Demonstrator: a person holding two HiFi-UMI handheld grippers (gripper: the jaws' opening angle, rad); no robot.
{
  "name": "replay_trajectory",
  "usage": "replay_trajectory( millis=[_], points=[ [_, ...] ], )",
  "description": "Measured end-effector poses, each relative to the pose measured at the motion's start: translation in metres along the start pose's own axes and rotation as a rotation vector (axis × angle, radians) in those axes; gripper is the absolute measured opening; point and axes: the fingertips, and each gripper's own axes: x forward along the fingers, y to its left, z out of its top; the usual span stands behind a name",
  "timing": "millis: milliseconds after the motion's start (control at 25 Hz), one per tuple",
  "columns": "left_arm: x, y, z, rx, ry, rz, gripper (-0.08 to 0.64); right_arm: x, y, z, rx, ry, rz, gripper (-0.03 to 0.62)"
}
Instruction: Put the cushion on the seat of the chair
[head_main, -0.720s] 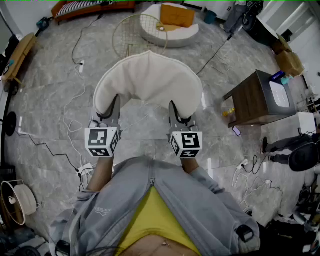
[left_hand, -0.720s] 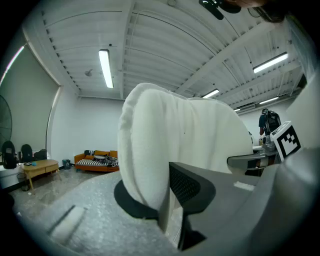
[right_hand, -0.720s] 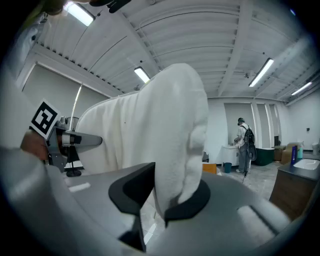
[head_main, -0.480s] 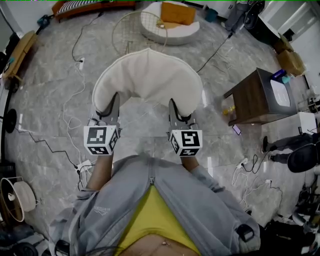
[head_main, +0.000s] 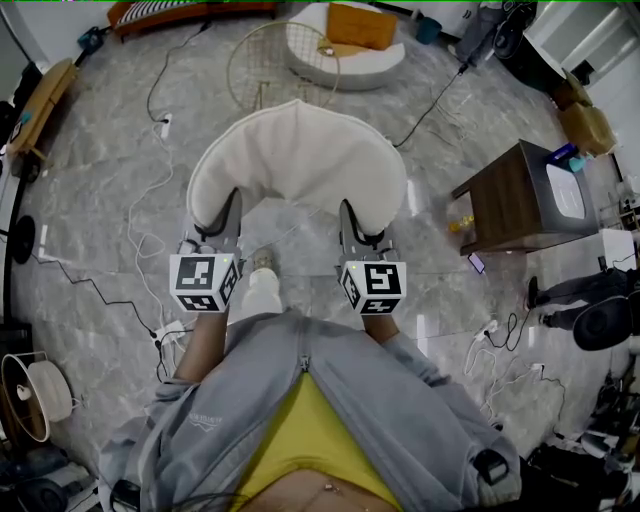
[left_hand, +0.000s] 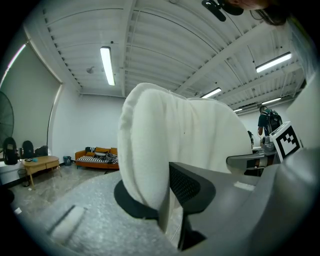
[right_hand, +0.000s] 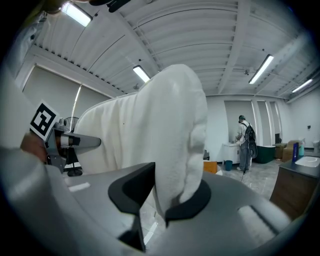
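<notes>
A cream horseshoe-shaped cushion (head_main: 297, 160) is carried in the air in front of the person, over the grey floor. My left gripper (head_main: 228, 203) is shut on the cushion's left end, and my right gripper (head_main: 350, 212) is shut on its right end. In the left gripper view the cushion (left_hand: 170, 150) is squeezed between the jaws (left_hand: 165, 200). The right gripper view shows the cushion (right_hand: 170, 150) pinched the same way (right_hand: 162, 197). A round chair with a gold wire back (head_main: 285, 60) and a white seat (head_main: 350, 65) stands farther ahead, an orange pillow (head_main: 362, 27) lying on it.
A dark wooden side table (head_main: 520, 200) stands to the right. Cables and power strips (head_main: 150, 230) trail over the floor at left. An orange sofa (head_main: 180, 10) is at the far wall. A person (right_hand: 246, 142) stands at the back right. A fan (head_main: 35, 395) lies lower left.
The view has shifted slightly; the chair and side table sit a little to the right. The person's foot now shows between the grippers. Both grippers keep their hold on the cushion.
</notes>
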Motion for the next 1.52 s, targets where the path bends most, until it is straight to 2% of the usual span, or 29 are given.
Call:
replay_trajectory(
  millis=[280,920,1200,1520],
  points=[
    [0.053,0.031,-0.005,-0.013,0.004,-0.017,0.072,0.057,-0.013,-0.001,0.000,0.013,-0.014,0.070],
    [0.218,0.162,0.007,-0.003,0.007,-0.104,0.072,0.252,-0.026,0.017,0.012,0.009,-0.109,0.072],
    [0.259,0.187,0.004,-0.008,0.010,-0.142,0.072,0.292,-0.033,0.017,0.018,0.015,-0.149,0.072],
    [0.287,0.203,0.004,-0.026,0.010,-0.143,0.071,0.321,-0.041,0.021,0.007,0.025,-0.152,0.072]
  ],
)
